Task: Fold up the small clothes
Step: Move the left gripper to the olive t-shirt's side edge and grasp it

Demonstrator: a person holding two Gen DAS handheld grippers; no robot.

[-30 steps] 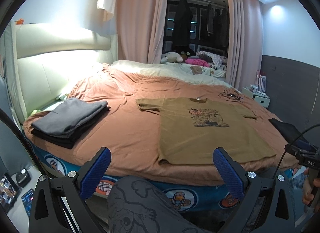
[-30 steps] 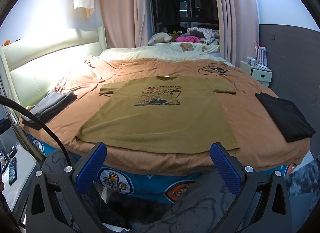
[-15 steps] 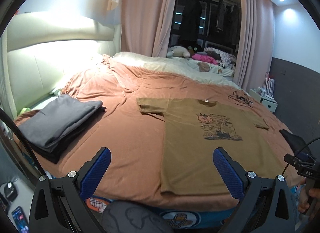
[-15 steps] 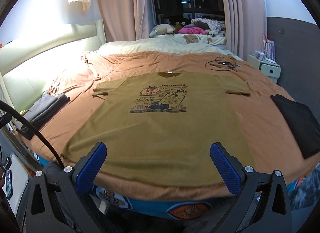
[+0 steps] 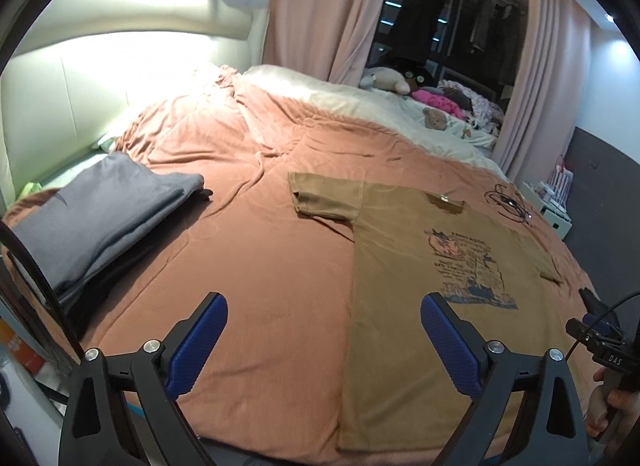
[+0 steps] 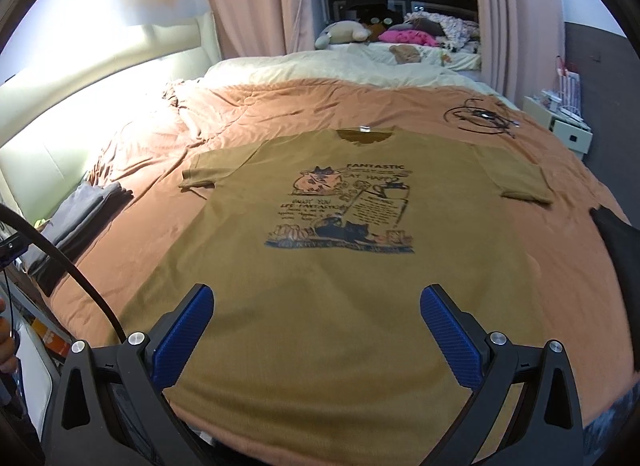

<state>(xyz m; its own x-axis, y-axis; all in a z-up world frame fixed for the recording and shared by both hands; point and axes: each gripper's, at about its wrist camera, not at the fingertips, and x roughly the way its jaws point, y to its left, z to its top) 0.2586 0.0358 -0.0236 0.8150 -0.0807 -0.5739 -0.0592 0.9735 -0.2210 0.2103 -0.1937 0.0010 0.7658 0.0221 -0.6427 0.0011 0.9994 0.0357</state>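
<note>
An olive-brown T-shirt with a cat print lies flat and face up on the terracotta bedspread, collar toward the far side. My left gripper hovers over the shirt's left edge near the hem; its jaws are wide but closing, with nothing between them. My right gripper is open above the shirt's lower middle, clear of the cloth. Part of the right gripper's body and a hand show at the left wrist view's right edge.
A folded grey and black stack sits at the bed's left edge. A black garment lies at the right edge. A black cable is coiled beyond the shirt. A white nightstand stands right of the bed.
Both grippers have moved forward over the bed, so the shirt looks larger and its hem now lies under the fingers. The shirt itself has not moved.
</note>
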